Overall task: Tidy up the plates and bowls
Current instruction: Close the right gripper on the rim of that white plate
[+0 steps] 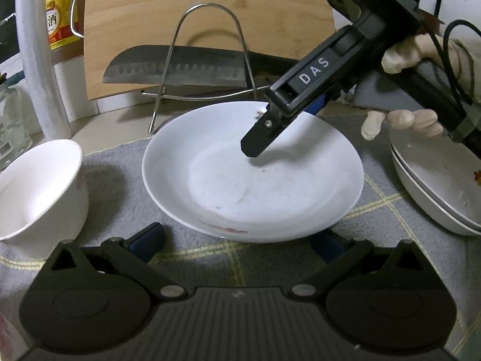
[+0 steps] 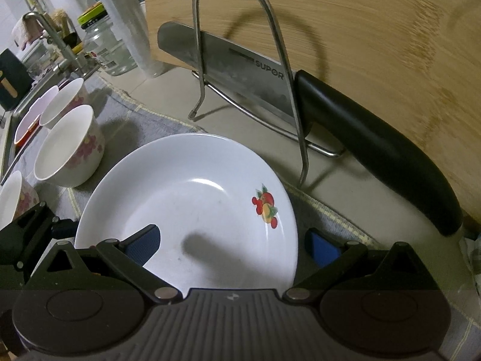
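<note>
A white plate (image 1: 252,177) with a fruit print (image 2: 265,207) lies flat on the grey cloth (image 1: 126,165). My right gripper (image 2: 231,246) is open and straddles the plate's far rim, one finger (image 1: 255,141) inside the plate and the other outside it. My left gripper (image 1: 237,242) is open at the plate's near rim, a pad on either side, low by the cloth. A white flowered bowl (image 1: 39,186) stands left of the plate. Two stacked plates (image 1: 436,186) sit at the right, under a gloved hand (image 1: 402,120).
Behind the plate stands a wire rack (image 2: 240,60) holding a big knife (image 2: 360,138), with a wooden cutting board (image 1: 210,15) leaning behind it. More flowered bowls (image 2: 69,147) line the cloth toward the sink (image 2: 18,111). A glass jar (image 1: 12,123) and a bottle (image 1: 61,21) stand far left.
</note>
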Tool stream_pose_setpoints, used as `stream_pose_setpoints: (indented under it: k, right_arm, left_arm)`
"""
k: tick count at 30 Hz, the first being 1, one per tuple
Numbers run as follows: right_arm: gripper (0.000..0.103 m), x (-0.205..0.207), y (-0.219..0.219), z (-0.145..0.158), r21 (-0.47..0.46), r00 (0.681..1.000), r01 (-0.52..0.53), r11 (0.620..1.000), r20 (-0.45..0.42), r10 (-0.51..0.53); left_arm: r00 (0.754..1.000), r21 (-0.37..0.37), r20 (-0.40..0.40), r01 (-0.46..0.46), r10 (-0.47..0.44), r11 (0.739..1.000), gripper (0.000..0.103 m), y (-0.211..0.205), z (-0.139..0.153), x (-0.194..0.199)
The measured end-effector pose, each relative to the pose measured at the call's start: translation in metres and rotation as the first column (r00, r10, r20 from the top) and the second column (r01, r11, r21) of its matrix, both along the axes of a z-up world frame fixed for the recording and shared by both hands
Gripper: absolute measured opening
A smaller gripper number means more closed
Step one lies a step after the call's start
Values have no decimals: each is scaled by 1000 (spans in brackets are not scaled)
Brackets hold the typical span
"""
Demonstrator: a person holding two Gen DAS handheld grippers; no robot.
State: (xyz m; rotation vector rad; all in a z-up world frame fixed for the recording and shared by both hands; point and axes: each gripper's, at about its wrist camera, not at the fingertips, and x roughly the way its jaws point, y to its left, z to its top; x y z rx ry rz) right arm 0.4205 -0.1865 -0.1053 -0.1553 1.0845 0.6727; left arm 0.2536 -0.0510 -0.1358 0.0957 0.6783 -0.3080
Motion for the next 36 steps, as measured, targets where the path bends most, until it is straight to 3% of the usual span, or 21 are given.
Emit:
stream_pose_setpoints:
  k: [16,36]
  right_arm:
    - [103,11,1,3,90,992,-112,990,-43,116]
    - [103,20,0,2,151,988,-112,982,-92,127]
  left_arm:
    - [998,-1,17,59,-59,998,103,1,-1,4]
    - [995,23,34,91,-91,996,102,-4,1,5]
